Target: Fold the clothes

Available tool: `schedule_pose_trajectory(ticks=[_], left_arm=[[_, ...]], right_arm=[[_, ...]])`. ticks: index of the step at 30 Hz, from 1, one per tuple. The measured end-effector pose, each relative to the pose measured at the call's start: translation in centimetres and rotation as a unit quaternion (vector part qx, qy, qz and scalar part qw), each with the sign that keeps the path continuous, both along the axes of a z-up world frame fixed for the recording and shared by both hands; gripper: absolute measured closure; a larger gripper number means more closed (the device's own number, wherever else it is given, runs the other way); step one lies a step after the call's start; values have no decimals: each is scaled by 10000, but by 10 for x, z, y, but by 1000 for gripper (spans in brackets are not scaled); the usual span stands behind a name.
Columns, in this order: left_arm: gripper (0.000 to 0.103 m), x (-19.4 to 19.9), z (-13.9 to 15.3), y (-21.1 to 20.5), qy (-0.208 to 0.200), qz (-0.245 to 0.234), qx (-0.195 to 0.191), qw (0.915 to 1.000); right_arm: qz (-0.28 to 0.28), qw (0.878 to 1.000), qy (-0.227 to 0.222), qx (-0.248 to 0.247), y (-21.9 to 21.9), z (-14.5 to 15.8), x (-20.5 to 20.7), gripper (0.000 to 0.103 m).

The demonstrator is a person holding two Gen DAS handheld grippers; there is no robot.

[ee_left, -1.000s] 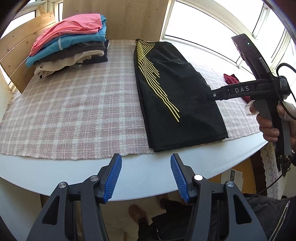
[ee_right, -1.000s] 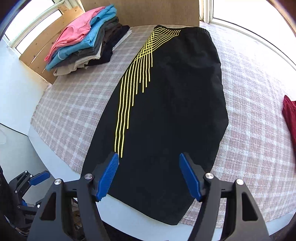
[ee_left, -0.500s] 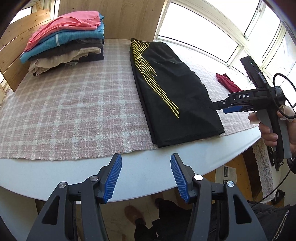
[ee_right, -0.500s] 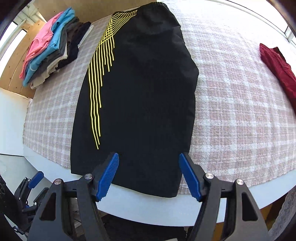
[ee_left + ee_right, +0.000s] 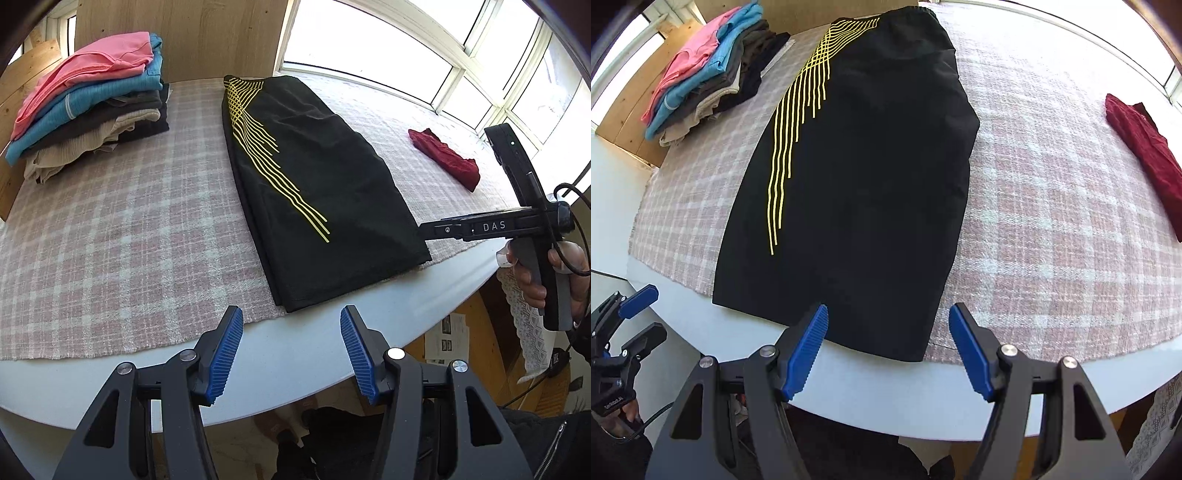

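Note:
Black shorts with yellow lines (image 5: 325,192) (image 5: 871,166) lie folded lengthways on the plaid cloth, their hem at the table's near edge. My right gripper (image 5: 888,314) hovers open over the hem's near right corner, with nothing pressed between its blue pads. In the left wrist view its black body (image 5: 517,225) shows at the right, held by a hand, with its fingertips hidden. My left gripper (image 5: 291,314) stands open and empty above the bare table edge, just left of the hem's near left corner; its blue pads (image 5: 639,299) show at the lower left of the right wrist view.
A stack of folded clothes (image 5: 88,99) (image 5: 713,66), pink on top, sits at the far left by a wooden panel. A crumpled red garment (image 5: 447,158) (image 5: 1145,158) lies at the right. The plaid cloth (image 5: 110,240) covers a round white table (image 5: 295,369). Windows run behind.
My right gripper has slid right along the hem and back toward the table edge, rolling a little. The left gripper has tilted slightly but stays in place. Both openings are unchanged.

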State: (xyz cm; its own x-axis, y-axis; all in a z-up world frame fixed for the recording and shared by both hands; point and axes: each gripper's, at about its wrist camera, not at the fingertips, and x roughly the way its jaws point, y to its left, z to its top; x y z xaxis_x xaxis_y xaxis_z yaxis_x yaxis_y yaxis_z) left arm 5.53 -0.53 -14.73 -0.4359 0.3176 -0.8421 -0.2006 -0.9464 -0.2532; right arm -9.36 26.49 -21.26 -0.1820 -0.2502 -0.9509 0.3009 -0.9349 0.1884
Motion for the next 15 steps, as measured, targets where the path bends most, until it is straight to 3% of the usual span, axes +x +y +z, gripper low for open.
schedule_pose_trajectory(ticks=[8, 11, 15], left_arm=[[50, -9, -22, 0, -549, -87, 296, 9980], [50, -17, -29, 2, -835, -93, 467, 9954], [50, -34, -32, 4, -969, 46, 261, 9949]], right_arm=[[-281, 9987, 397, 151, 73, 14, 1, 36], [-386, 9988, 295, -93, 98, 7, 1, 36], [-356, 9982, -39, -472, 97, -12, -2, 36]])
